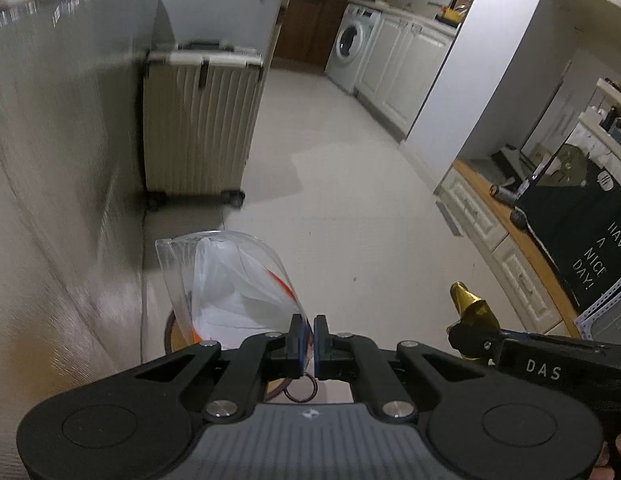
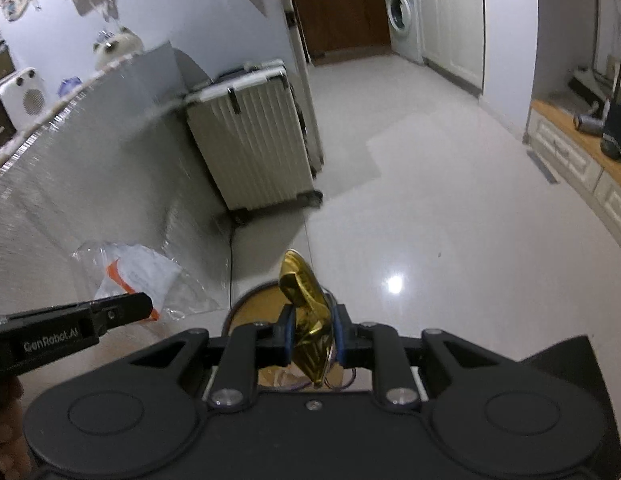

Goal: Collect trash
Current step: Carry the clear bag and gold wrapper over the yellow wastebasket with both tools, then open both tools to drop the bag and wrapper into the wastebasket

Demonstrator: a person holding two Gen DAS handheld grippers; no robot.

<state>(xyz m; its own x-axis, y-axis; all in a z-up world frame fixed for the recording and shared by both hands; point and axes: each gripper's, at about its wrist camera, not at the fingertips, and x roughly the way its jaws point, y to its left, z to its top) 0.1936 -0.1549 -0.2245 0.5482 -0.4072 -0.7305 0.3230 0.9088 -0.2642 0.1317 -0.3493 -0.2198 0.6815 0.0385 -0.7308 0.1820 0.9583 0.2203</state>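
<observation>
Gold foil wrapper point(image 2: 308, 320) clamped in my right gripper point(image 2: 310, 334), clear plastic bag point(image 1: 230, 284) pinched in my left gripper point(image 1: 308, 346), both poised over the bin point(image 2: 250, 308) for dropping.

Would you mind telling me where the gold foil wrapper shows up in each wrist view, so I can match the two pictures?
Left wrist view: the gold foil wrapper sits at lower right, sticking up from the right gripper, which comes in from the right edge.
Right wrist view: the wrapper is at lower centre, pinched between that gripper's own fingers.
Shared landmark: the ribbed cream suitcase on the floor, with the washing machine behind it.
</observation>
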